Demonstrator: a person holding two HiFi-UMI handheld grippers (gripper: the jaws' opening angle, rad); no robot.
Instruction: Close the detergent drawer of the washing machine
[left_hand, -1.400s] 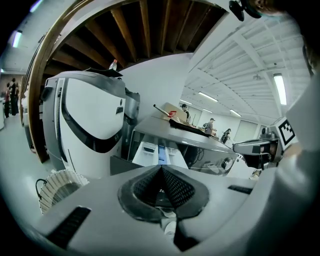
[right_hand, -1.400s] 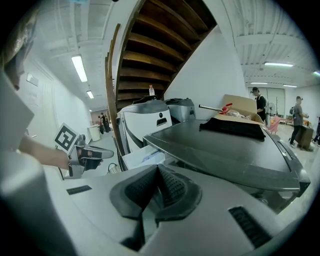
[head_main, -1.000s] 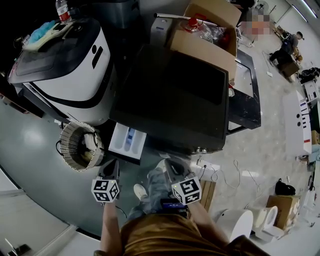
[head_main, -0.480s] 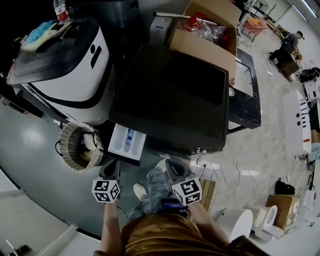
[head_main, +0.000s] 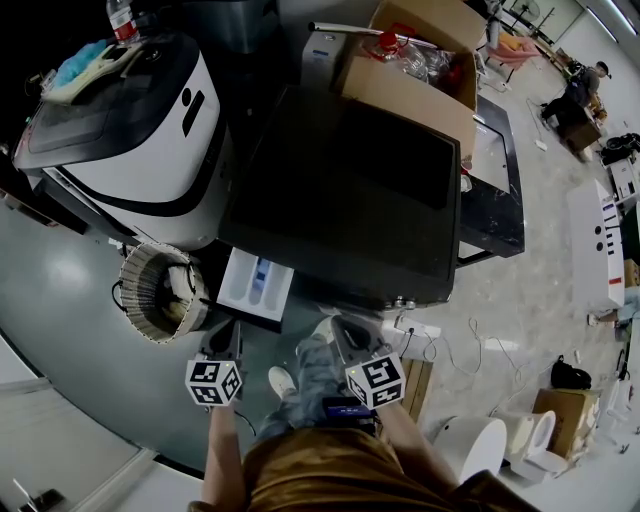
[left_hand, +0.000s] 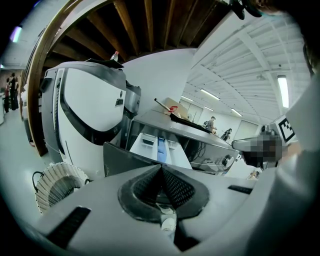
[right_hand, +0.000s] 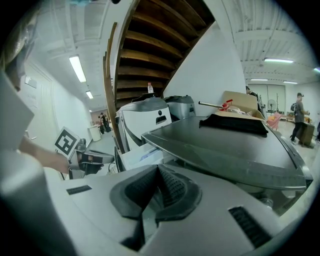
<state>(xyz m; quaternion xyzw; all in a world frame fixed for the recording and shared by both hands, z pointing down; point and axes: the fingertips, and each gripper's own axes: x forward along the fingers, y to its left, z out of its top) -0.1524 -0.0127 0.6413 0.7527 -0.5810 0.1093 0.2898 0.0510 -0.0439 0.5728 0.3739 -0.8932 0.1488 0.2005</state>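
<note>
The detergent drawer (head_main: 255, 284) stands pulled out from the front of the dark-topped washing machine (head_main: 350, 190); it is white inside with a blue insert. In the left gripper view the drawer (left_hand: 159, 146) lies straight ahead, behind its dark front panel (left_hand: 125, 159). My left gripper (head_main: 229, 336) hovers just in front of the drawer's front panel, jaws shut and empty; contact is not visible. My right gripper (head_main: 336, 327) hangs to the drawer's right, near the machine's front, also shut on nothing. The right gripper view shows the drawer (right_hand: 139, 153) and the left gripper (right_hand: 84, 158) at its left.
A white and black appliance (head_main: 130, 130) stands left of the washer, a round ribbed basket (head_main: 160, 292) at its foot. A cardboard box (head_main: 415, 60) rests behind the washer top. Cables and a power strip (head_main: 410, 328) lie on the floor at right.
</note>
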